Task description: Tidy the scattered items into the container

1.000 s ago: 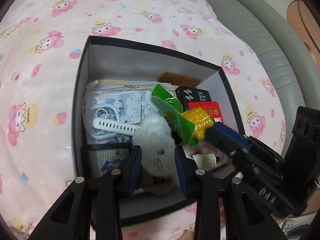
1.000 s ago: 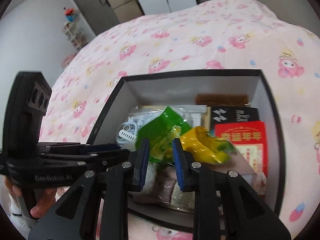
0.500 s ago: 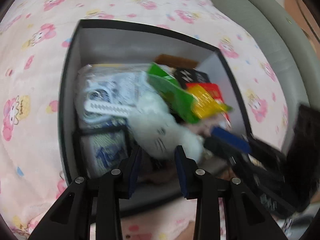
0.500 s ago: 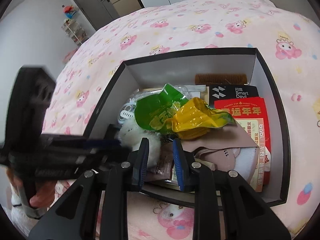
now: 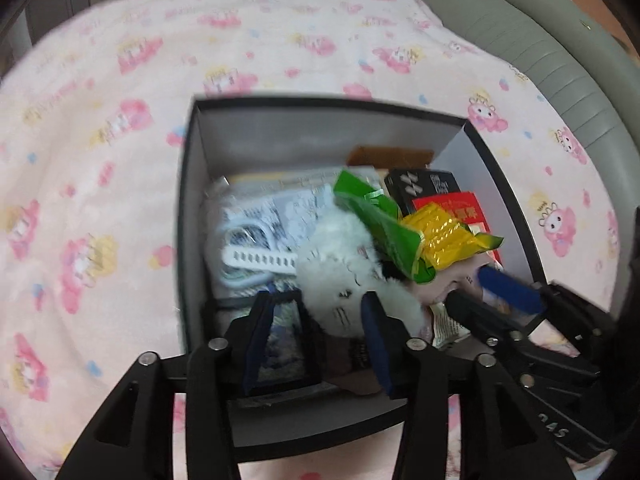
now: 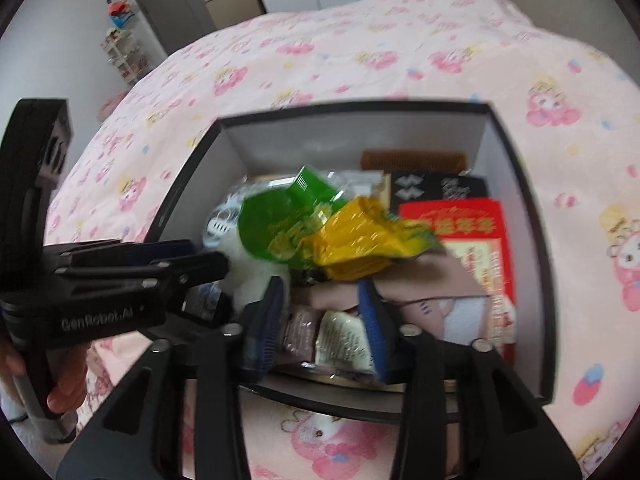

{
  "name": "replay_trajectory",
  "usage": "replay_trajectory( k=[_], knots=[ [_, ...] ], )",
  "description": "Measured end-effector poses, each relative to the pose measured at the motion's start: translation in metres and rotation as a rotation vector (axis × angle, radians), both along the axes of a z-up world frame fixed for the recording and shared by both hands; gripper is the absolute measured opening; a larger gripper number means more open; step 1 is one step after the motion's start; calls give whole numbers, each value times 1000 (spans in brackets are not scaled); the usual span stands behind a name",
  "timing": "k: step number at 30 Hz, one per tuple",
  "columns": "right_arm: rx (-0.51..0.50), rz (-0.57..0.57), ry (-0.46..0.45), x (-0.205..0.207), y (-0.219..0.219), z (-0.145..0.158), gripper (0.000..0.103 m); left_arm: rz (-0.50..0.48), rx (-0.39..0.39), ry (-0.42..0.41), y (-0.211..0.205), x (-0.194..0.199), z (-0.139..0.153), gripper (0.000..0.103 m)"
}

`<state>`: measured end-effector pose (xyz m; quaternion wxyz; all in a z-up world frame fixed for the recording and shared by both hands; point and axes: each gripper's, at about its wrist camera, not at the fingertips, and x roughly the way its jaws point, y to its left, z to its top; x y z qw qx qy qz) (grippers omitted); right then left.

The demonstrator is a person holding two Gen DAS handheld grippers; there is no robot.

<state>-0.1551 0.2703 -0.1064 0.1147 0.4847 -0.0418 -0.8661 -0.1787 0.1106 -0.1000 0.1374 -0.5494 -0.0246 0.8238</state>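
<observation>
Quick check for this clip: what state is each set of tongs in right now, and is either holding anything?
Left tongs: opening, gripping nothing; the white plush toy lies in the box between them.
Right tongs: opening, holding nothing, over the snack packets.

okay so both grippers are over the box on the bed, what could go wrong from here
1. The white plush toy lies partly between the opening left gripper pads; pulling back could snag it and drag it out of the black box.
2. The green and yellow snack bag sits high on the pile and may slide off.
3. The right gripper, also opening, is close beside the left one; they could bump.
</observation>
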Motion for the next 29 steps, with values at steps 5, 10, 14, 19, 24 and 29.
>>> replay_trajectory(
  k=[5, 10, 14, 19, 24, 29],
  knots=[
    [20, -62, 96, 16, -1, 36, 70, 58, -26, 130, -17, 17, 41, 68],
    [102, -127, 183, 48, -9, 71, 78, 130, -67, 272, -38, 49, 87, 70],
    [107, -142, 233, 79, -20, 95, 86, 157, -57, 315, -48, 75, 108, 70],
    [71, -126, 232, 118, -33, 106, 88, 172, -65, 348, -58, 118, 123, 73],
    [56, -122, 239, 155, -41, 111, 88, 189, -110, 376, -65, 159, 124, 74],
    [68, -114, 232, 178, -49, 106, 89, 179, -108, 361, -70, 182, 117, 75]
  ],
)
